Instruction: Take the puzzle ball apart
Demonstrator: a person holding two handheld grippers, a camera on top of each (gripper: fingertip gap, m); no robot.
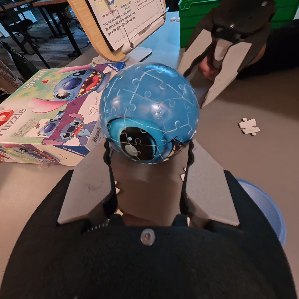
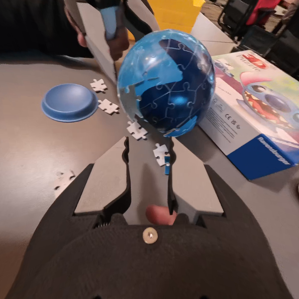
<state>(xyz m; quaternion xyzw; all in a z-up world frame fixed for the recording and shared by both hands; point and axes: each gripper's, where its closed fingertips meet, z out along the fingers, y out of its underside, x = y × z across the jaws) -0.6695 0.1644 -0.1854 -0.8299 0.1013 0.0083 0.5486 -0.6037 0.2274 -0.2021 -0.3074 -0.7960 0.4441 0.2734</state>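
Note:
The blue puzzle ball (image 1: 148, 103) has a big eye printed on it and is held off the table. My left gripper (image 1: 148, 145) is shut on its lower sides. In the right wrist view the ball (image 2: 166, 84) shows grey piece backs at an opening on its lower left. The left gripper's finger (image 2: 100, 53) lies against its left side. My right gripper (image 2: 148, 141) is open just below and in front of the ball. A small blue piece (image 2: 167, 165) stands edge-on by its right finger; whether they touch is unclear. The right gripper also shows in the left wrist view (image 1: 194, 90), behind the ball.
Several white face-down pieces (image 2: 108, 106) lie on the grey table, one at the right (image 1: 249, 126). A blue dish-shaped stand (image 2: 69, 102) sits left of them. The puzzle box (image 1: 53, 105) lies beside the ball. A green bin (image 1: 226, 21), a yellow bin (image 2: 174, 14) and an instruction board (image 1: 126, 24) stand behind.

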